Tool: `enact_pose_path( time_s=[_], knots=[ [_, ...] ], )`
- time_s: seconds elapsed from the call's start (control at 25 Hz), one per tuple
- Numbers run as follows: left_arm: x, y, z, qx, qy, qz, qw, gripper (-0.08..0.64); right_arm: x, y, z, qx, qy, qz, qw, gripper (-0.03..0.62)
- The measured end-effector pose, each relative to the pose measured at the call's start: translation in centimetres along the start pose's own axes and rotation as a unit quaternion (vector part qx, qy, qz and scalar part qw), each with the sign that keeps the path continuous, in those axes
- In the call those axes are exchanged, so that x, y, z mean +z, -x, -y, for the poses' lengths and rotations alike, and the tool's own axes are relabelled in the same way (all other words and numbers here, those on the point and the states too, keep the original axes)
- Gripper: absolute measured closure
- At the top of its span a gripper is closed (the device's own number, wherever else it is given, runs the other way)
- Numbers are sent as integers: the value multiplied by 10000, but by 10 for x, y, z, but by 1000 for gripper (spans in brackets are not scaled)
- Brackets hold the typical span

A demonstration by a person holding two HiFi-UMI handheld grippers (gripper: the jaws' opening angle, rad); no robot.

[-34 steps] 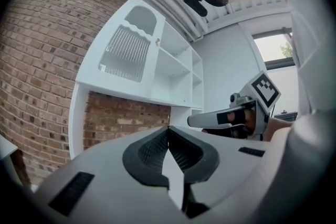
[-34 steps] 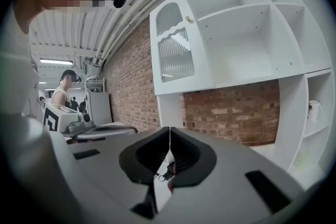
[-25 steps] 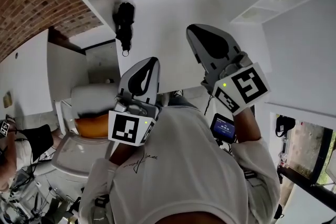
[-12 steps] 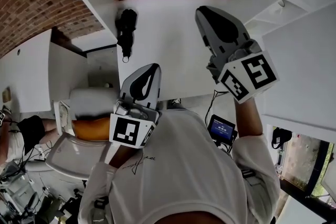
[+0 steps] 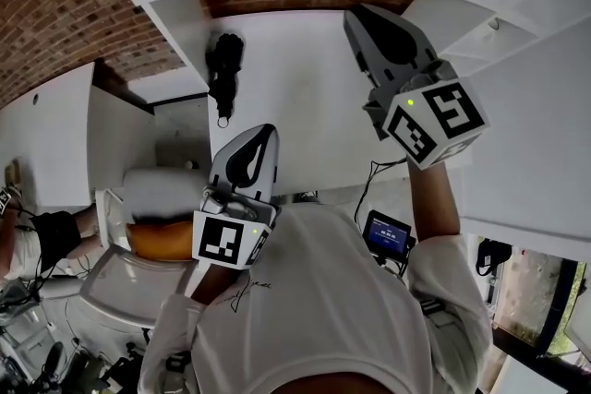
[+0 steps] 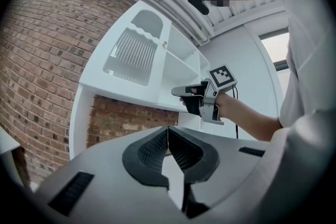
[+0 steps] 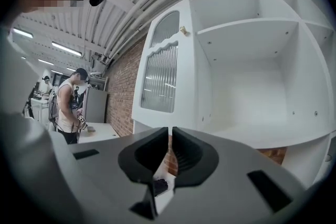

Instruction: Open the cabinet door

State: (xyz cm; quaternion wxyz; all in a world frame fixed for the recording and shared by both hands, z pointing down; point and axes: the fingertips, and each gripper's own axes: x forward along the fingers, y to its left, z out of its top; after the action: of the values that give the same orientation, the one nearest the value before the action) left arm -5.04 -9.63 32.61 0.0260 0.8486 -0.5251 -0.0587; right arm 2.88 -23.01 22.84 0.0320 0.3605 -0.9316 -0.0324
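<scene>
Standing open to the left of its frame, the cabinet door (image 7: 164,73), white with a ribbed glass panel and a small knob (image 7: 184,30) near its top corner, leaves the bare white shelves (image 7: 252,34) in full view. The cabinet hangs against a brick wall (image 7: 123,89).

The right tongs (image 7: 170,131) are held up in front of the open cabinet, closed with nothing between them. From the left gripper view they appear close to the bottom shelf's front edge, though contact cannot be judged. The left tongs (image 6: 168,131) sit lower and nearer the person's body, also closed and empty, well apart from the door.

Below the cabinet a white worktop (image 5: 305,106) carries a dark object (image 5: 224,74). Farther back along the brick wall, another person (image 7: 67,107) stands at a second worktop (image 7: 102,131).
</scene>
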Motion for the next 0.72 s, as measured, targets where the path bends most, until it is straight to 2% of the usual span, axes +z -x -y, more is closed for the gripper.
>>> enact_pose_path(
  time_s=[0.36,0.52,0.72],
  knots=[
    [-3,-4,2,-104,-76,-61,9999,545,10,-29,29,124,-376,103,9992,565],
    [-5,-4,1,-110,-138,-89,9998,544,14,-39,37,110,-386,167,9991,562],
    [-5,-2,-3,-55,-209,-107,9997,545,16,-51,40,196,-286,122,9993,478]
  ],
)
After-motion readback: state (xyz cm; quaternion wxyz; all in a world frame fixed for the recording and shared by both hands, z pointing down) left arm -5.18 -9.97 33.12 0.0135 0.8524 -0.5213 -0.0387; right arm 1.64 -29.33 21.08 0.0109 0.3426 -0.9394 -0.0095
